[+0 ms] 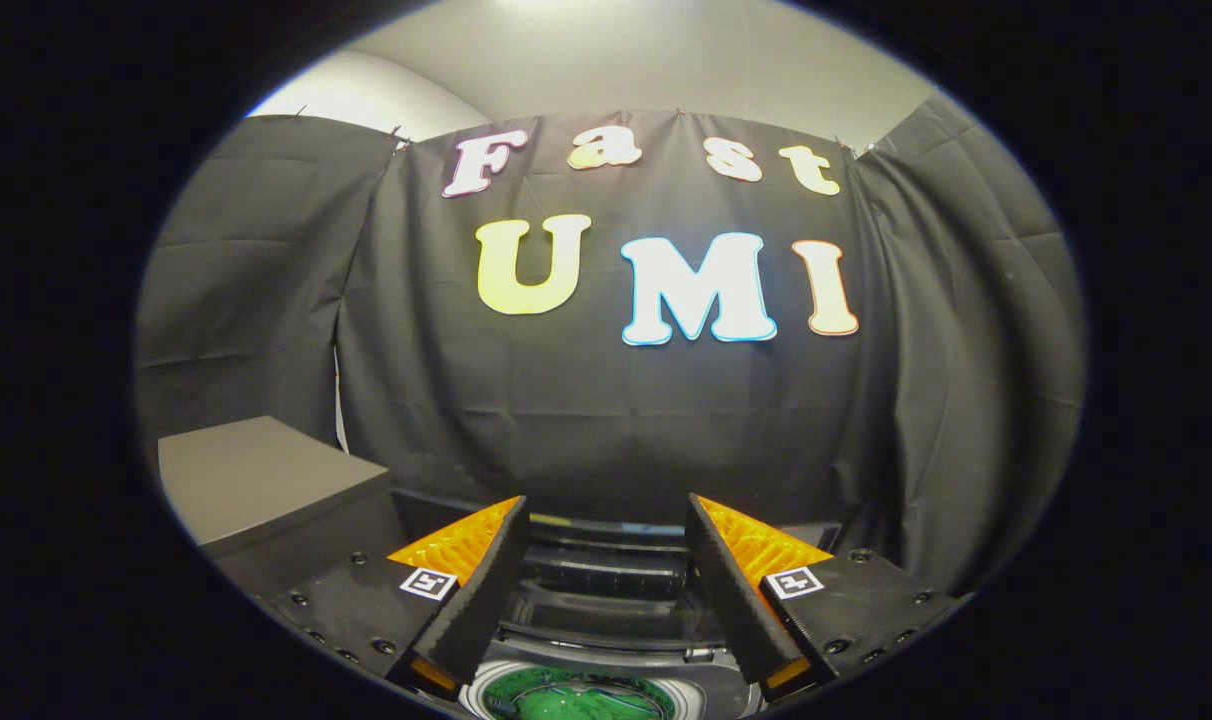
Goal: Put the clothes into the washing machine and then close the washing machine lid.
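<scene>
Hovering: the gripper hangs above the washer, looking out over it toward the black cloth wall.
Fingers: spread wide apart, one finger on each side of the washer's middle, with nothing held between them.
Washer: a dark top-loading machine just ahead of and below the fingers, its top seen in the gap between them.
Lid: the dark ribbed panel between the fingers seems to be the lid, standing up at the back of the opening, though the view there is dim and cut short.
Drum: a pale round rim shows low between the fingers, close under the gripper.
Clothes: a green cloth lies inside the drum, below the rim.
Desk: a grey box-like surface stands to the left of the washer, against the wall.
</scene>
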`<state>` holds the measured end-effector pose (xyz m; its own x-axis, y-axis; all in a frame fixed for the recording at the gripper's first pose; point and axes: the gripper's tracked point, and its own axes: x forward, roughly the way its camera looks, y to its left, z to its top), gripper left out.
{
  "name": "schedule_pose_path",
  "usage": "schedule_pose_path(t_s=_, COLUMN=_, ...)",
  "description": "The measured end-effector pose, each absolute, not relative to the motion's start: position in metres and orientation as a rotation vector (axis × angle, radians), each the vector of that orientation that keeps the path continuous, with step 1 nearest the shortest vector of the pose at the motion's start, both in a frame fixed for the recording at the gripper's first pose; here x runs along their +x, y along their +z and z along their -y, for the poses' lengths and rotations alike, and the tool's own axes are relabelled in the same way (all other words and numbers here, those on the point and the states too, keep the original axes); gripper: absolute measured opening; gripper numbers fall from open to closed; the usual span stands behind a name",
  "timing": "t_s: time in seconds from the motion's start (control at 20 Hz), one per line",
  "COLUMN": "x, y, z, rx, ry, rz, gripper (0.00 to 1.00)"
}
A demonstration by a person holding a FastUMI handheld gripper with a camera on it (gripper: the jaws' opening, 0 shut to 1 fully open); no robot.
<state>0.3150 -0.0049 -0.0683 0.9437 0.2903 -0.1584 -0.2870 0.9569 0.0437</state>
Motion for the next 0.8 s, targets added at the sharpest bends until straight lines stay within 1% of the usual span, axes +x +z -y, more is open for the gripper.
schedule_pose_path(t_s=0.15, x=0.339, y=-0.066, z=0.0, rx=0.033, ry=0.285, rz=-0.172, gripper=0.97)
schedule_pose_path(t_s=0.45, x=0.383, y=-0.084, z=-0.014, rx=0.059, ry=0.265, rz=-0.225, gripper=0.97)
schedule_pose_path(t_s=0.8, x=0.399, y=-0.125, z=-0.02, rx=0.07, ry=0.221, rz=-0.317, gripper=0.96)
